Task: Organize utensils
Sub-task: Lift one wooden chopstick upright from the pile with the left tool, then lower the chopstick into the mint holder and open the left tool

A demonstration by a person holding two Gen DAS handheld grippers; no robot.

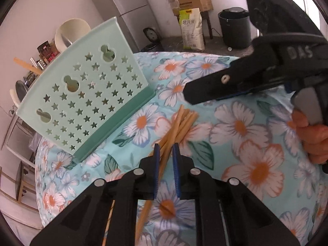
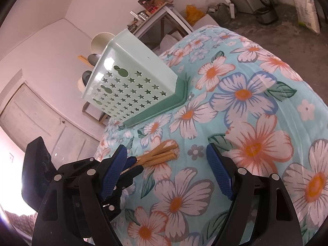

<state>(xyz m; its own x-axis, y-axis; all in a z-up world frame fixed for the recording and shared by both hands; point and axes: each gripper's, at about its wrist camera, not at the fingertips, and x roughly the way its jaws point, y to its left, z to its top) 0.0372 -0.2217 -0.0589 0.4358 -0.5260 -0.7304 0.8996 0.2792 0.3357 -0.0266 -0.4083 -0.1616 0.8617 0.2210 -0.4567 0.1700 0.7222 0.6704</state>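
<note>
We saw, left cam only, our left gripper (image 1: 166, 153) clamped on chopsticks (image 1: 182, 121) lying on the floral cloth (image 1: 246, 147); right cam showed right gripper (image 2: 166, 160) jaws wide apart, green holder (image 2: 131, 82) beyond, fridge (image 1: 127, 14) at back

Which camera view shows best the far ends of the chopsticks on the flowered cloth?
The right wrist view: the chopsticks lie sideways, with their blunt ends fanned and distinct on the cloth. The left wrist view looks along them, so the ends bunch together, but it shows the left gripper closed around them.
</note>
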